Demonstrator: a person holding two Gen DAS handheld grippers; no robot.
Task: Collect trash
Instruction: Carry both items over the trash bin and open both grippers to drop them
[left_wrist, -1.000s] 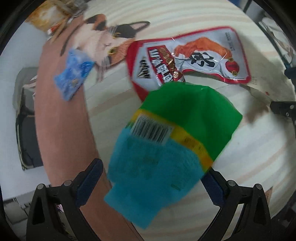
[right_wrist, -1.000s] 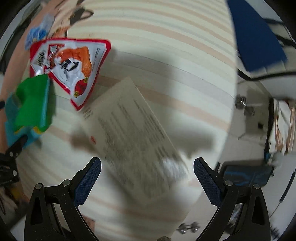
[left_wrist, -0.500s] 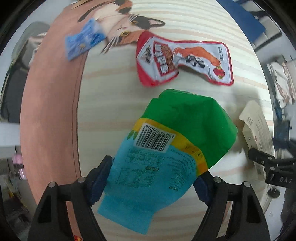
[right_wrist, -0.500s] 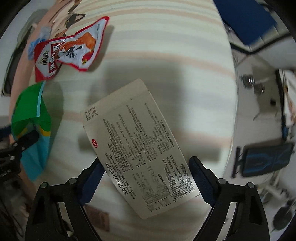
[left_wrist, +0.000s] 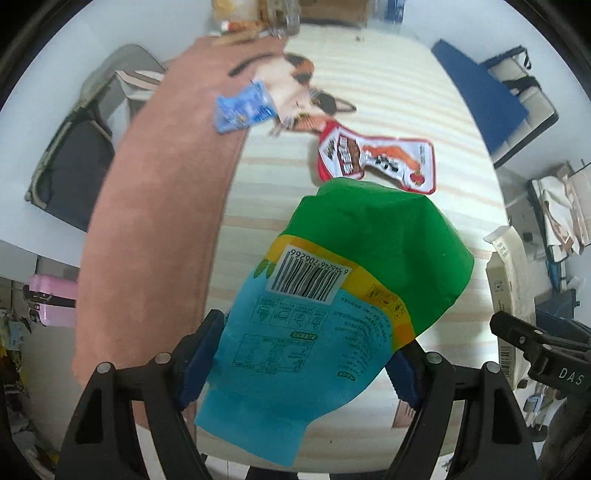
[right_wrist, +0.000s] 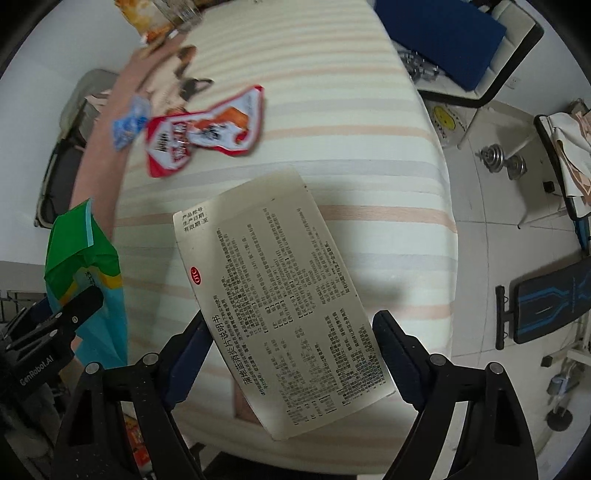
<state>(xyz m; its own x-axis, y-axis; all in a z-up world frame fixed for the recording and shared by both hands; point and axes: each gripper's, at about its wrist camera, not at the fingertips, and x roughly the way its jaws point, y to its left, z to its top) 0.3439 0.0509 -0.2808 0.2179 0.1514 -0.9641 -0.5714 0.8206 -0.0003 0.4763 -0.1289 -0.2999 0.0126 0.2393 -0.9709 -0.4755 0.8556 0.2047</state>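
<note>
Left wrist view. Left hand-held gripper (left_wrist: 306, 363), lower centre: closed from both sides on a green-and-blue snack bag (left_wrist: 332, 295), barcode face up, filling the middle of the frame. Red snack wrapper (left_wrist: 376, 162), upper centre, lying flat on the striped counter (left_wrist: 369, 92). Small blue wrapper (left_wrist: 243, 107), upper left, on the edge of a pink cat-print mat (left_wrist: 159, 221). Cream medicine box (left_wrist: 511, 291), right edge, above the other gripper's black body.

Right wrist view. Right hand-held gripper (right_wrist: 291, 360), lower centre: closed on the cream medicine box (right_wrist: 284, 306), printed side up, tilted across the middle of the frame. Red snack wrapper (right_wrist: 203, 133), upper left, on the striped counter (right_wrist: 332, 110). Small blue wrapper (right_wrist: 129, 122), just left of it. Green-and-blue snack bag (right_wrist: 85, 266), left edge, held in the left hand-held gripper (right_wrist: 48, 332).
</note>
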